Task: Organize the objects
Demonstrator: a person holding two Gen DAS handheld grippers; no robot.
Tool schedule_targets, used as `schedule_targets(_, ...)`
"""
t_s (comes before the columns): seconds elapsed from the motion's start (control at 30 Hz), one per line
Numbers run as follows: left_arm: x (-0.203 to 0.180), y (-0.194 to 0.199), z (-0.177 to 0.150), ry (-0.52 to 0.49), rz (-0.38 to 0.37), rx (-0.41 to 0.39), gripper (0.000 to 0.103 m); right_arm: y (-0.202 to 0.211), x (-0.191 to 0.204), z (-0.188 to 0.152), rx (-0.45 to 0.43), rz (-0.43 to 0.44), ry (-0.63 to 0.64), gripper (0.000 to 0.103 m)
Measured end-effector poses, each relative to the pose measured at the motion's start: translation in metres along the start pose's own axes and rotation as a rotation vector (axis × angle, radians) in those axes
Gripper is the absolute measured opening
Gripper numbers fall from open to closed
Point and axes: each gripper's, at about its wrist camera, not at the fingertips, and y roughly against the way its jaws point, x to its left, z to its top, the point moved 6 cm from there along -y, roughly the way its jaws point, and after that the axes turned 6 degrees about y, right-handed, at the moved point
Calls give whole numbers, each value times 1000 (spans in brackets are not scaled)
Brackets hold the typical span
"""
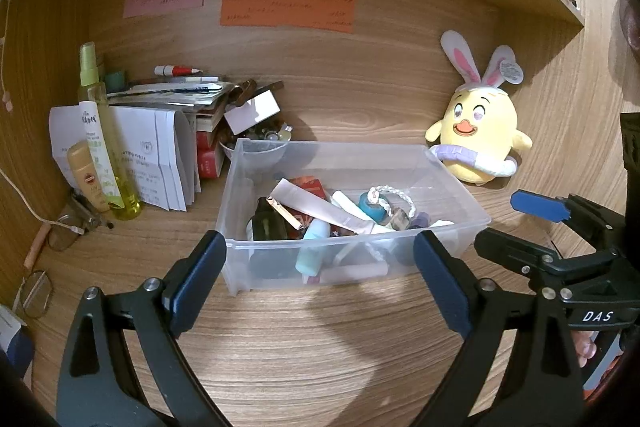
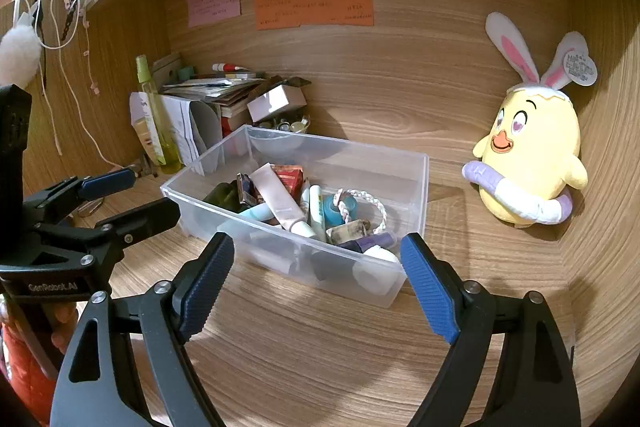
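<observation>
both grippers released in front of the clear bin on the desk

the left gripper hangs just above the wooden desktop with its jaws spread wide and nothing between them; its blue pads sit apart on either side of the near wall of the clear plastic bin, not touching it as far as can be told. the right gripper is likewise released, jaws wide, empty, pointed at the bin's near right corner. in the left wrist view the right gripper shows at the right edge, with its fingers apart.

the bin stands near the middle of the desktop, well back from the front edge. inside it lie a jumble of small things: a pale pink tube lying slantwise on top, a red packet under it, a dark green bottle at the left end, a light blue bottle against the near wall, a teal roll with a white braided cord looped beside it.

behind the bin's left rear corner sits a small bowl of trinkets, with a stack of books and papers toward the desktop's back left corner. a tall yellow-green spray bottle and a cream tube stand in front of the papers. a pair of glasses lies near the left edge. a yellow chick plush with rabbit ears sits toward the back right corner, well apart from the bin. pink, green and orange paper notes are stuck on the back panel.
</observation>
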Motion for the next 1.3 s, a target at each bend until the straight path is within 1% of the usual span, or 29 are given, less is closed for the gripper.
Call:
schedule_targets(0.43, -2, -4, -4, -6, -2, 19, 96, -2, 0, -6, 12, 4, -12, 84)
schedule_targets(0.77, -4, -6, -5, -4, -25, 30, 96, -2, -2, -6, 14, 3, -19, 84)
schedule_targets(0.87, -5, -6, -6, -5, -27, 33, 98, -2, -3, -6, 16, 4, -21, 84)
schedule_targets(1.3, -2, -12, -11, 33, -46, 70, 99, -4, -4, -8, 30, 13, -27, 84)
